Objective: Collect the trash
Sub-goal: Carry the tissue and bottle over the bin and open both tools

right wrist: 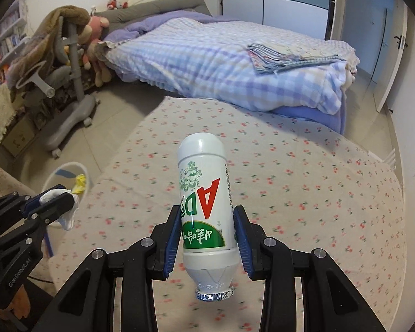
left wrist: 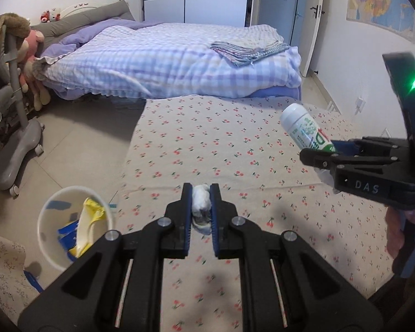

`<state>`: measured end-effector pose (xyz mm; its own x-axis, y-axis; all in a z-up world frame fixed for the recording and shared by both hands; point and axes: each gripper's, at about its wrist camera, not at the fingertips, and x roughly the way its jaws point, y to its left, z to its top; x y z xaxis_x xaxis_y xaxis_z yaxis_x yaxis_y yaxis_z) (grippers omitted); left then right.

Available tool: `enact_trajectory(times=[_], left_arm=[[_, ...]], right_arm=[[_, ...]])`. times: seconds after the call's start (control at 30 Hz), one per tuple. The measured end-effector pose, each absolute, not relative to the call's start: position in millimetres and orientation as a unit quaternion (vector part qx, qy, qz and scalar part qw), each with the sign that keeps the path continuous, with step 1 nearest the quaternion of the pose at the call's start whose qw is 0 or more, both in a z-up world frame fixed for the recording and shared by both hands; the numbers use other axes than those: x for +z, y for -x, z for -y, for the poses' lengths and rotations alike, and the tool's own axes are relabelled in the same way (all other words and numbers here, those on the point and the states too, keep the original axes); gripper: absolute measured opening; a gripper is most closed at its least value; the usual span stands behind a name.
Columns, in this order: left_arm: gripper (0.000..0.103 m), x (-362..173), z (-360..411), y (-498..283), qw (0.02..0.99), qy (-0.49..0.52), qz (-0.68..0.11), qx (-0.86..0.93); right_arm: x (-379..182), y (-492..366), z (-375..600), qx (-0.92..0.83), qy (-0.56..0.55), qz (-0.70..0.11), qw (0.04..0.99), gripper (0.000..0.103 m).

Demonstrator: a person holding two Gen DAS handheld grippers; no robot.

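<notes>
left gripper [left wrist: 201,207] pinches crumpled tissue [left wrist: 200,203]; right gripper [right wrist: 206,238] clamps yogurt-drink bottle [right wrist: 203,193]. waste bin [left wrist: 49,215] at 9 o'clock: centre each load over it before releasing.

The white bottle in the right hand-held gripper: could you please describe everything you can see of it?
The white bottle is a small plastic drink bottle with a green-and-white label bearing red letters and a green cartoon figure. Its foil-sealed mouth, crimped and silvery, points toward the camera; the rounded base points away. The right hand-held gripper clamps its lower body between blue pads, lifting it clear of the cherry-print cloth. Nothing else touches it.
</notes>
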<state>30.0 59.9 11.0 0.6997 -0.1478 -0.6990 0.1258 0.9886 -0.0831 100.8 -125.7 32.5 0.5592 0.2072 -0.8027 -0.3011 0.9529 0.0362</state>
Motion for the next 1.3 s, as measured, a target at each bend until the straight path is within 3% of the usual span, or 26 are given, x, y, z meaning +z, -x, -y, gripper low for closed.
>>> enact_trajectory(times=[0.33,0.73,1.03,1.13,1.17,1.2,1.3], left_arm=[[0.013,3.1,-194.3,-16.2,0.891,0.188,-0.405,-0.081],[0.013,-40.0,-283.4,-18.1,0.866,0.269,-0.421,0.0],[0.015,-71.4,-304.5,-35.0,0.844,0.279,-0.455,0.055],[0.039,-70.9,-305.5,-41.5,0.845,0.271,-0.457,0.062],[0.055,-70.8,-307.3,-42.0,0.845,0.272,-0.455,0.07],[0.06,-70.6,-310.2,-40.8,0.846,0.274,-0.451,0.075],[0.06,-68.1,-319.5,-35.9,0.846,0.285,-0.443,0.084]], right_arm=[[23.8,-64.7,54.1,0.199,0.042,-0.44,0.875,0.038],[-4.8,-67.8,-29.1,0.264,0.032,-0.467,0.843,0.038],[-44.3,-92.5,-120.6,0.315,-0.016,-0.513,0.798,0.039],[-52.7,-101.2,-138.2,0.318,-0.028,-0.524,0.79,0.039],[-54.8,-104.2,-142.7,0.318,-0.034,-0.526,0.788,0.039],[-55.9,-107.0,-145.3,0.317,-0.038,-0.528,0.787,0.039],[-58.4,-114.4,-152.6,0.314,-0.045,-0.53,0.786,0.039]])
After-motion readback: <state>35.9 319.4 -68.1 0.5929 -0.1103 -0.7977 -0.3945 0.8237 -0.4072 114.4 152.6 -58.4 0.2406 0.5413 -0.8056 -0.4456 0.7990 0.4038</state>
